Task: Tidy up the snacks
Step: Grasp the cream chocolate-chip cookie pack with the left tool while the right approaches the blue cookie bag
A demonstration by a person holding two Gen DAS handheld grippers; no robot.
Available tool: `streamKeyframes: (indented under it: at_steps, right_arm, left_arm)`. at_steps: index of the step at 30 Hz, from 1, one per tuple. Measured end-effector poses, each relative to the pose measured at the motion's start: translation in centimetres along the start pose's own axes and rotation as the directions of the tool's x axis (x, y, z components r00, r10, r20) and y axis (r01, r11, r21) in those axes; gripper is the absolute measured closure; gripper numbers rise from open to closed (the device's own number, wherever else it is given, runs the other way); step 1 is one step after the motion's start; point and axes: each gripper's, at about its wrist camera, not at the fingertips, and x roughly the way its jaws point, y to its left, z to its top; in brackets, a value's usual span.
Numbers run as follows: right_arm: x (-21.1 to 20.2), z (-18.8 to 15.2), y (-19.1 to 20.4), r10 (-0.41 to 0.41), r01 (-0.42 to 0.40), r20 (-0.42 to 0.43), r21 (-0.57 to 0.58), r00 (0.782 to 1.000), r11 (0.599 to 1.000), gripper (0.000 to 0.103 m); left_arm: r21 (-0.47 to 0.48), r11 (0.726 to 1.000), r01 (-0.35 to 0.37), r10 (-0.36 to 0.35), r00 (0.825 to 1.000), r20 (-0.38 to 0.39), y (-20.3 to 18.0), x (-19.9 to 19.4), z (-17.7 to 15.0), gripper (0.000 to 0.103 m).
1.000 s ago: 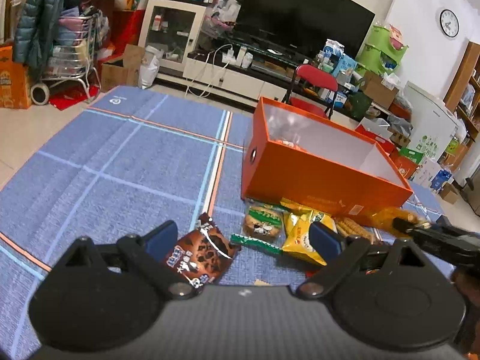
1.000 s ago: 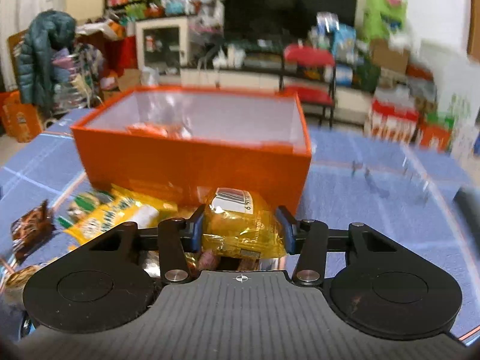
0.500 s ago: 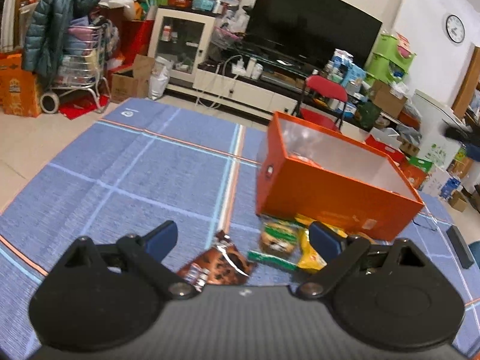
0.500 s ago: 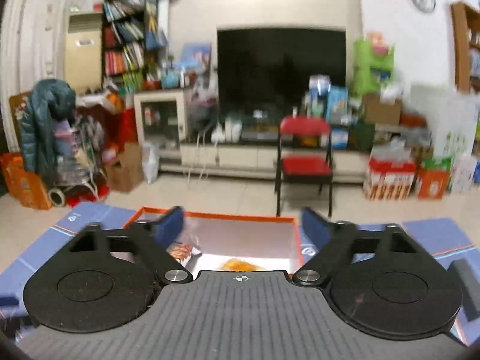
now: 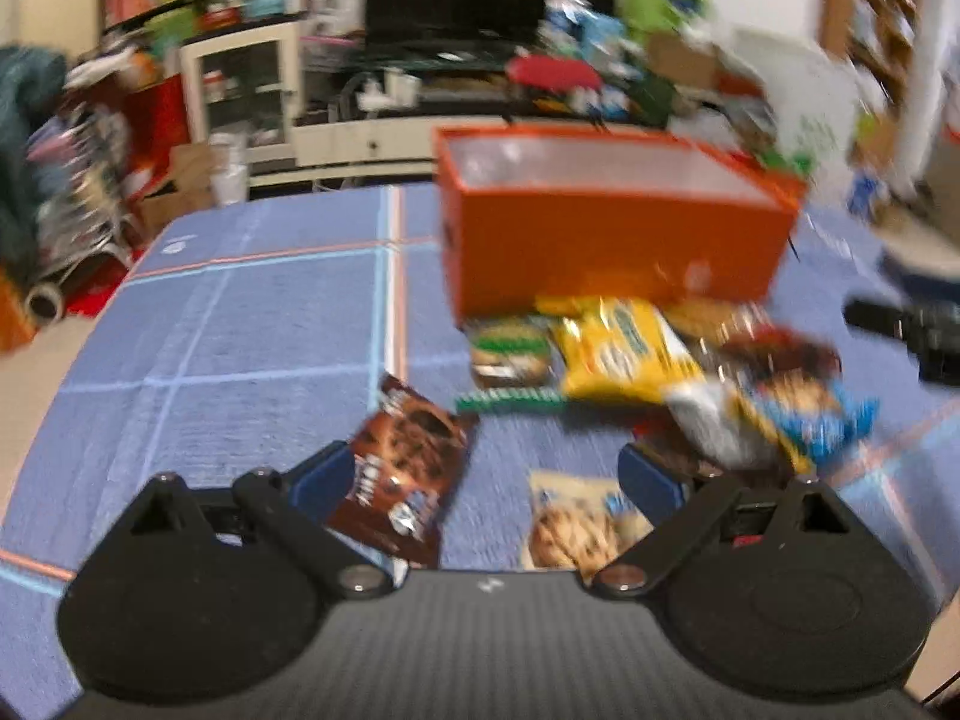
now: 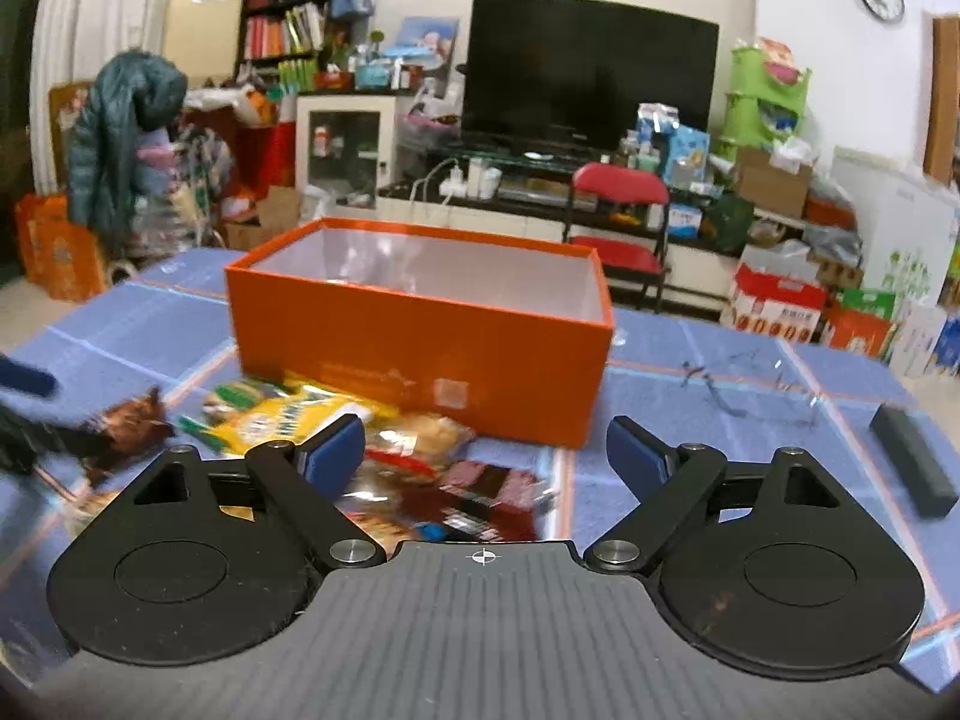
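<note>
An open orange box (image 5: 600, 240) (image 6: 420, 348) stands on the blue mat, with a pile of snack packets along its near side. My left gripper (image 5: 483, 474) is open low over the mat. A brown cookie packet (image 5: 408, 468) lies by its left finger, untouched by the pads, and a pale cookie packet (image 5: 576, 528) lies between the jaws. A yellow packet (image 5: 618, 354), a green one (image 5: 510, 348) and a blue-white one (image 5: 780, 414) lie ahead. My right gripper (image 6: 485, 447) faces the box, its jaws wide and closing slightly. They hold nothing; a red-dark packet (image 6: 480, 486) lies on the mat below them.
A black bar-shaped object (image 6: 912, 456) and a pair of thin glasses (image 6: 744, 384) lie on the mat right of the box. Beyond the mat are a red chair (image 6: 618, 222), a TV stand and cluttered shelves. The mat's left half (image 5: 240, 330) is bare.
The right gripper opened and let go of the yellow-orange packet over the box, then drew back to the near side. The left gripper rolled and sank toward the packets.
</note>
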Motion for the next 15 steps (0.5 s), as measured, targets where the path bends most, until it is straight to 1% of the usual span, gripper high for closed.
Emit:
streamKeyframes:
  at_steps: [1,3,5,6,7,9,12,15]
  right_arm:
    - [-0.3,-0.2,0.5,-0.004,0.004,0.009,-0.002,1.0,1.0,0.024]
    - [-0.5,-0.8,1.9,0.002,-0.002,0.019,-0.021,1.0,1.0,0.024]
    - [-0.1,-1.2,3.1,0.003,-0.003,-0.002,-0.055,1.0,0.999,0.025]
    - [0.3,-1.5,3.6,0.019,-0.021,-0.03,-0.056,0.999,0.998,0.029]
    - [0.6,-1.7,3.9,0.04,-0.043,-0.053,-0.052,0.998,0.998,0.038]
    - [1.0,-2.1,4.4,0.039,-0.044,-0.077,-0.065,0.996,0.997,0.043]
    - [1.4,-2.3,4.4,0.033,-0.04,-0.088,-0.077,0.996,0.996,0.043]
    - [2.0,-2.6,4.2,0.059,-0.067,-0.125,-0.06,0.99,0.996,0.044]
  left_arm:
    - [0.017,1.0,0.0,0.0,1.0,-0.01,-0.3,0.2,-0.2,0.01]
    - [0.018,1.0,0.015,-0.014,1.0,-0.028,-0.4,0.5,-0.5,0.01]
    - [0.002,0.999,0.041,-0.041,0.999,-0.033,-0.5,0.5,-0.6,0.01]
    - [-0.001,0.998,0.058,-0.058,0.998,-0.038,-0.6,0.5,-0.6,0.01]
    - [-0.002,0.998,0.068,-0.068,0.997,-0.042,-0.7,0.6,-0.7,0.01]
    - [0.006,0.997,0.071,-0.071,0.996,-0.054,-0.9,0.7,-0.9,0.01]
    - [0.027,0.997,0.066,-0.064,0.996,-0.065,-1.1,0.9,-1.2,0.01]
    - [0.048,0.994,0.098,-0.093,0.992,-0.085,-1.5,1.1,-1.3,0.01]
